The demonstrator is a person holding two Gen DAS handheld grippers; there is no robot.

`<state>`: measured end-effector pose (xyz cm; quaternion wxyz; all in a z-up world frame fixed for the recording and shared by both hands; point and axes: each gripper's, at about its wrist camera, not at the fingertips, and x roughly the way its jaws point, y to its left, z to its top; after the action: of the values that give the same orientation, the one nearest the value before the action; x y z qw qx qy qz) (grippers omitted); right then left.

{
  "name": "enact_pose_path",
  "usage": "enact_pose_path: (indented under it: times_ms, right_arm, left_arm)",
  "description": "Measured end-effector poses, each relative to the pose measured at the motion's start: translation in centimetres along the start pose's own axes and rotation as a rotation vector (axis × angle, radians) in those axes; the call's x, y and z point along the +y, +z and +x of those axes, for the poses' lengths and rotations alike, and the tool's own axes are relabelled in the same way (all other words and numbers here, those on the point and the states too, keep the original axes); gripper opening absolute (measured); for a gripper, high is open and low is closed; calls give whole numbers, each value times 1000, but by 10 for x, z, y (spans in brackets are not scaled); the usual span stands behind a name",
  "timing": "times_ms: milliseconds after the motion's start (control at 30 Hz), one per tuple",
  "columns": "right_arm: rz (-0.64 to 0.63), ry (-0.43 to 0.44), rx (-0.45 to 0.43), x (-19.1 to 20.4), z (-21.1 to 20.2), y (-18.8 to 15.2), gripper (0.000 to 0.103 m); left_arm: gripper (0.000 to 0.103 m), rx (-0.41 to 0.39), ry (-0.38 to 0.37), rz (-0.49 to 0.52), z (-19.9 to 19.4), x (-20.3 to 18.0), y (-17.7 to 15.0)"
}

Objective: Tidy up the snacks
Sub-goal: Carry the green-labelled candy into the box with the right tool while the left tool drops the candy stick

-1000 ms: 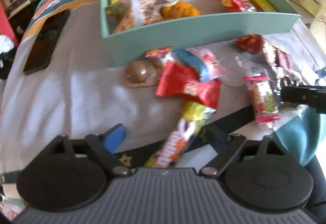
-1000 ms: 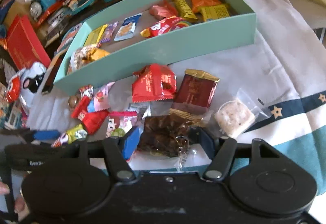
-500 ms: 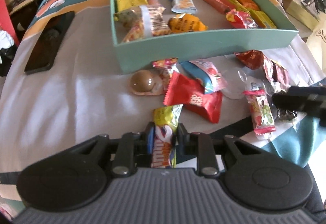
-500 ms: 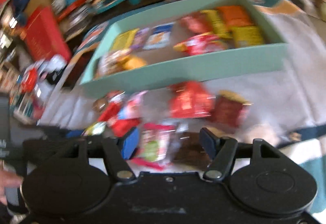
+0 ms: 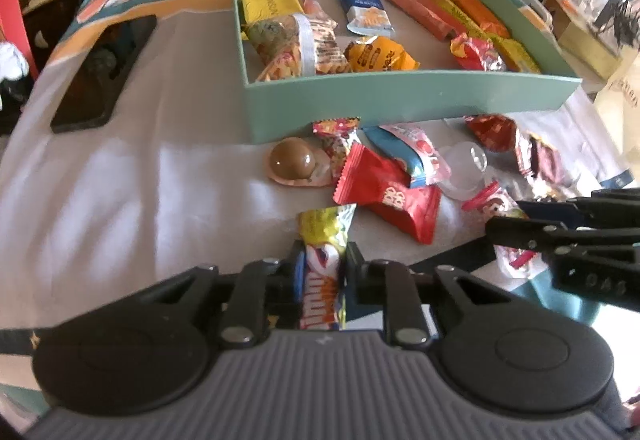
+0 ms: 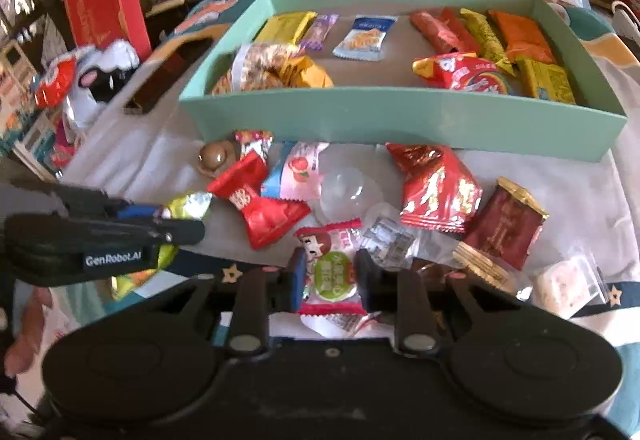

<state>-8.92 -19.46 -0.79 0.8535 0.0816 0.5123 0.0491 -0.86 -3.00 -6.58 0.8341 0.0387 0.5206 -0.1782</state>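
Observation:
A teal box (image 5: 400, 99) (image 6: 400, 119) holds several wrapped snacks. More snacks lie loose on the cloth in front of it. My left gripper (image 5: 322, 272) is shut on a yellow and blue snack bar (image 5: 324, 240), whose yellow end sticks out ahead of the fingers. My right gripper (image 6: 328, 276) is shut on a pink and green candy packet (image 6: 332, 264). The right gripper shows at the right of the left wrist view (image 5: 560, 236). The left gripper shows at the left of the right wrist view (image 6: 100, 236).
Loose on the cloth: a red packet (image 5: 384, 195), a chocolate ball (image 5: 290, 161), a clear dome (image 6: 346, 191), a red foil bag (image 6: 436, 187), a dark red packet (image 6: 504, 236). A black phone (image 5: 104, 75) lies left. Cluttered boxes stand behind.
My left gripper shut on the snack bar. My right gripper moved left from the dark packet and shut on the pink and green candy packet.

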Motion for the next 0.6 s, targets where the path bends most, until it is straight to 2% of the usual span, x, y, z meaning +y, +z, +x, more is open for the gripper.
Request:
enact_pose_path:
  times_ms: [133,267,433,600]
  right_arm:
    - [76,49,-29,-19,-17,5,25]
    - [134,79,-78,-34,-27,21,25]
    - [161,70,-152,-52,-30,60,25]
    - [180,53,-180,-69,-14,106,25]
  left_arm:
    - [19,-23,-33,-10,-17,5,6]
    - [19,-60,-73,-34,-32,8,28]
    - [19,-140,-75,-12,-38,-4,79]
    - [19,-175,-50,7,-20,-15,136]
